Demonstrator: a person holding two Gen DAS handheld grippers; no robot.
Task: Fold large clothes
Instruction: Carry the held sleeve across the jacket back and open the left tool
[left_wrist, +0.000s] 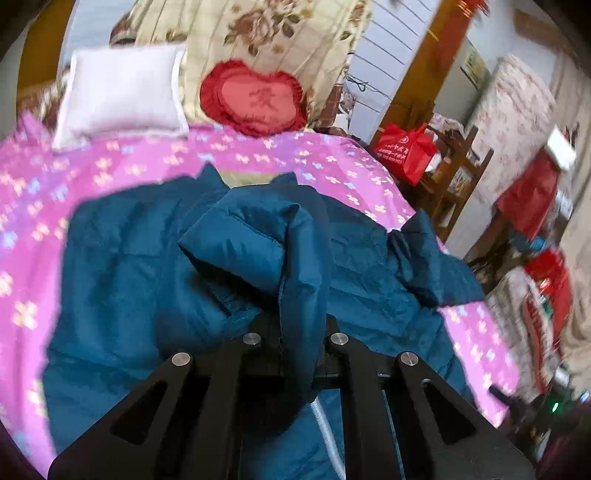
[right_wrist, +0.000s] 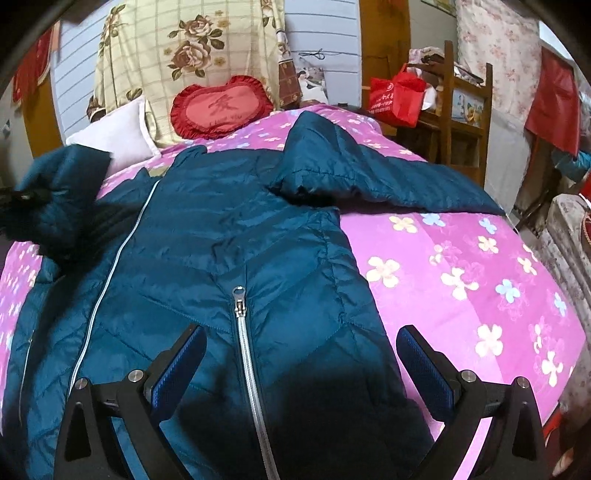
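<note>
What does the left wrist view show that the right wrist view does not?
Only the left view: the left claw shut on a sleeve, lifted over the jacket.
Only the right view: the open right claw above the zipper, and the other sleeve lying spread out.
Both: the jacket, the pink bedcover, the red pillow.

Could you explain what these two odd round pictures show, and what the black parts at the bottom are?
Each picture comes from a fisheye camera on a hand-held gripper, looking along its two fingers; a person holds one in each hand. The left gripper is shut on a sleeve of the blue jacket, lifting it over the jacket. The right gripper is open and empty above the zipper. The jacket lies on a pink flowered bedspread, with a white pillow and a red cushion beyond.
</note>
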